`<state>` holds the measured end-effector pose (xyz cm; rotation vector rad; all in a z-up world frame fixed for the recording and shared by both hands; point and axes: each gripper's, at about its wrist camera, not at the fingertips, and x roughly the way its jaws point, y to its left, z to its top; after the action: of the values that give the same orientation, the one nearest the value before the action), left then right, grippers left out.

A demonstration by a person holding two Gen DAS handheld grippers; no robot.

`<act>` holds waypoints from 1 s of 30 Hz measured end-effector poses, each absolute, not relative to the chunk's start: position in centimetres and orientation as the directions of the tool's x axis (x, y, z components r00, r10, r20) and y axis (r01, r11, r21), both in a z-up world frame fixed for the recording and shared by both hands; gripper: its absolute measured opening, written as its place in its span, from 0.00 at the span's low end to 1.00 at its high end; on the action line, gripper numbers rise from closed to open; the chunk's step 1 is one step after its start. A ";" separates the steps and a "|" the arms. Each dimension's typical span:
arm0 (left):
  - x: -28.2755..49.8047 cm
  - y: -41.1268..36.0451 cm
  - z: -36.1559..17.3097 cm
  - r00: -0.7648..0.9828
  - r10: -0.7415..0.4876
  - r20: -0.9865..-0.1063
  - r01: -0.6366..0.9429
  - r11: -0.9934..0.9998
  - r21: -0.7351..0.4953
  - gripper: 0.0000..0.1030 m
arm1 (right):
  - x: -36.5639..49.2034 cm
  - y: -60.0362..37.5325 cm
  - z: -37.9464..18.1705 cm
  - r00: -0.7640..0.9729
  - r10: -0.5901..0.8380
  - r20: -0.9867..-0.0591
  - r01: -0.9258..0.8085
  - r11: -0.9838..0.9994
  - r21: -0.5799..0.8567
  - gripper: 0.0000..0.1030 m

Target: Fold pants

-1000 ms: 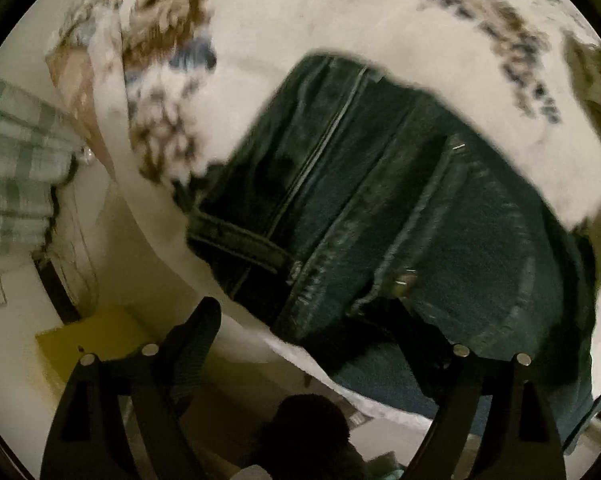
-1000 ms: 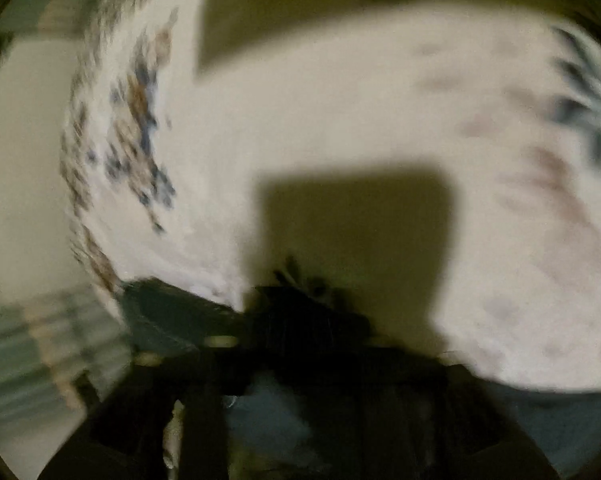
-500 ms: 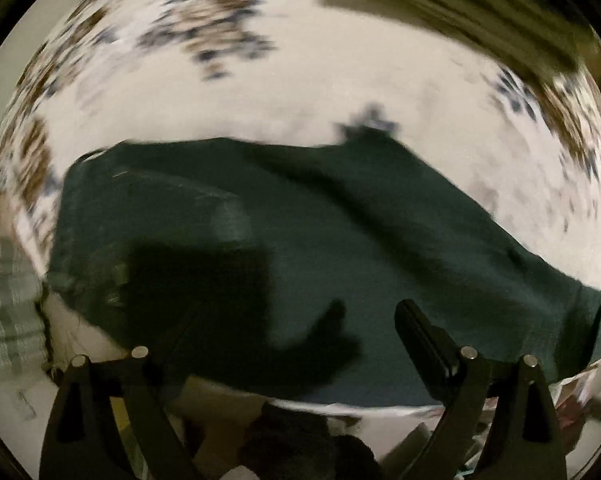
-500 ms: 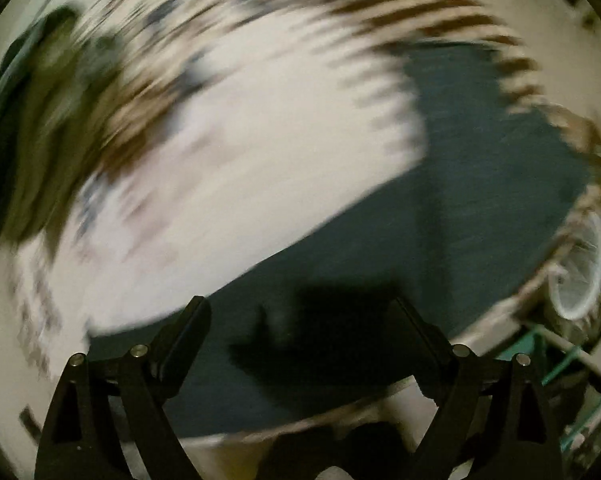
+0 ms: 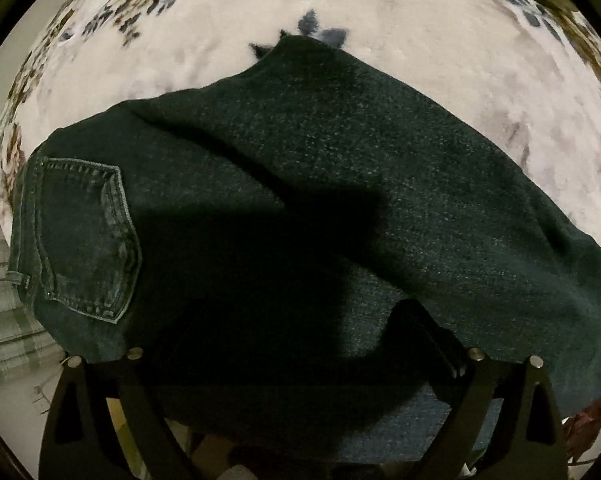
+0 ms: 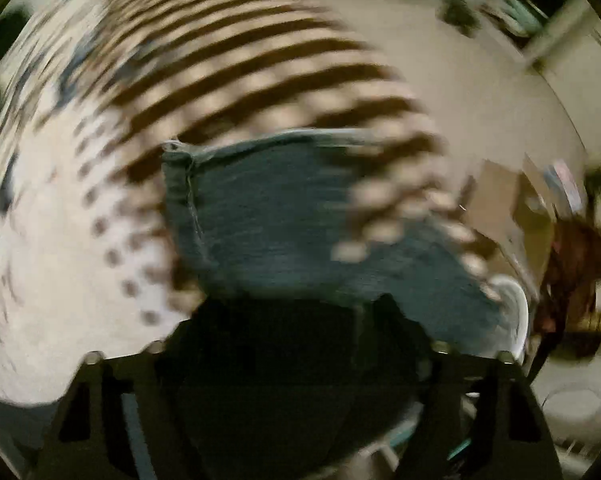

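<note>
The pants are spread on a floral cover. A back pocket is shown only in the left view, a hem only in the blurred right. The left gripper is opening, the right gripper closing; nothing is clamped.

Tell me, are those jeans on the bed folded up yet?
Partly: the jeans lie doubled lengthwise, one back pocket up, still stretched long across the bedspread.
</note>
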<state>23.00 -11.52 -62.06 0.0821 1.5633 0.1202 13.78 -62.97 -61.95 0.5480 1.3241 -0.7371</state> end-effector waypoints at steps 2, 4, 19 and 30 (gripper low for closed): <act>23.5 -11.5 -62.1 -0.004 0.133 -0.991 -0.034 0.990 0.133 0.96 | 9.4 -65.8 -61.3 0.078 -0.164 -0.983 0.840 0.542 -0.023 0.72; 23.8 -11.3 -62.1 -0.010 0.137 -0.991 -0.046 0.989 0.137 0.96 | 5.3 -68.2 -61.3 0.114 -0.113 -0.987 0.898 0.436 0.054 0.72; 22.6 -10.0 -63.0 -0.020 0.139 -0.990 -0.092 0.986 0.140 1.00 | 3.4 -69.0 -61.0 0.452 0.071 -0.889 0.856 0.245 0.455 0.73; 22.6 -8.2 -62.8 -0.019 0.115 -0.993 -0.098 0.988 0.116 1.00 | 2.1 -68.1 -59.9 0.296 -0.029 -0.955 0.915 0.295 0.275 0.12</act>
<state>22.58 -8.22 -62.80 0.0134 1.5804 0.1688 2.09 -68.05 -59.92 1.0688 1.0674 -0.8201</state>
